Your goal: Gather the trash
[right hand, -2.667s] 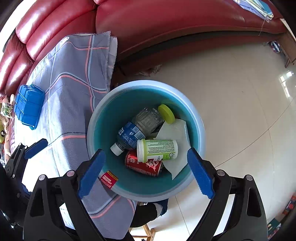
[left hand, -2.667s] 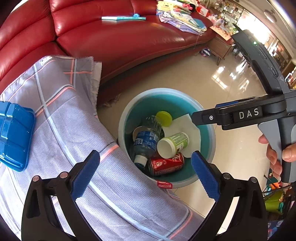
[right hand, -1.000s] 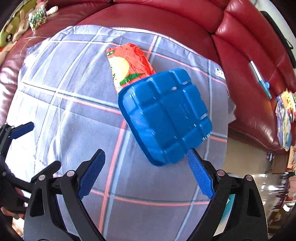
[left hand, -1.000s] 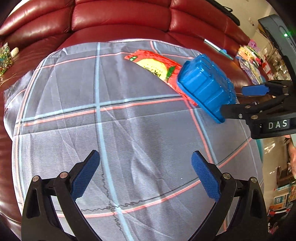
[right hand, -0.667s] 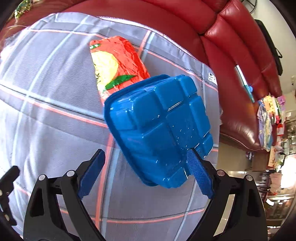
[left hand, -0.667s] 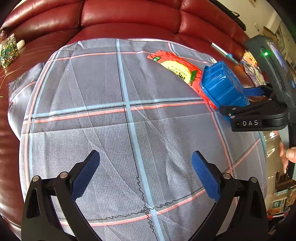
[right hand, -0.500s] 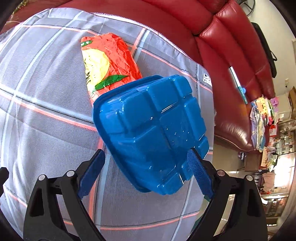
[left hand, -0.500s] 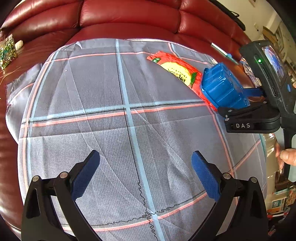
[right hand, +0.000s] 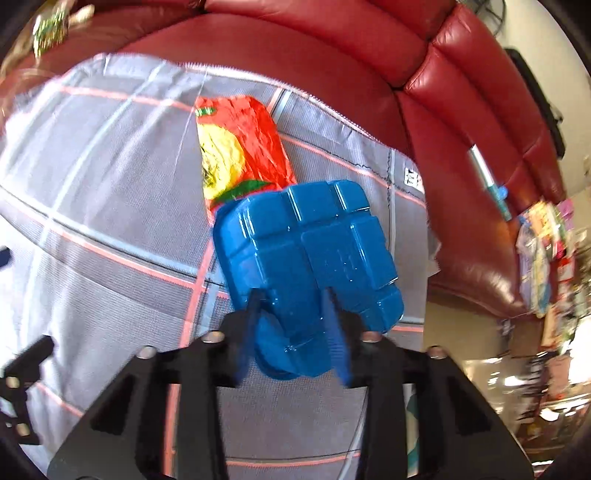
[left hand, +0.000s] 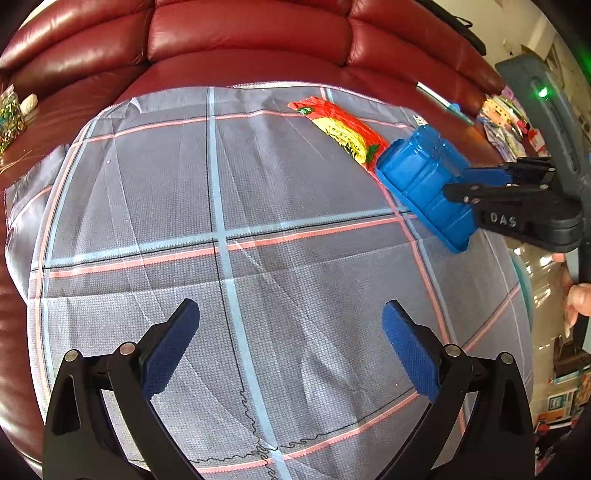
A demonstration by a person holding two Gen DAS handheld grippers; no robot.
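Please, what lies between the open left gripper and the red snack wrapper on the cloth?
Only bare checked cloth lies between the left gripper and the red snack wrapper, as the left wrist view shows.

Plastic tray (right hand: 310, 258) on cloth (left hand: 258, 277) over sofa (left hand: 258, 40), overlapping snack wrapper (right hand: 240, 155) behind it

This is a home living room. A big red leather sofa (left hand: 258, 33) with padded back cushions curves across the back of both views, and a grey checked cloth (left hand: 221, 240) with pink and light-blue stripes is spread over its seat. At the sofa's right end a heap of colourful papers and packets (right hand: 543, 251) lies on the cushion. Beyond the cloth's right edge, a glossy pale tiled floor (left hand: 543, 273) reflects daylight, with cluttered household shelves (left hand: 561, 398) standing further off.
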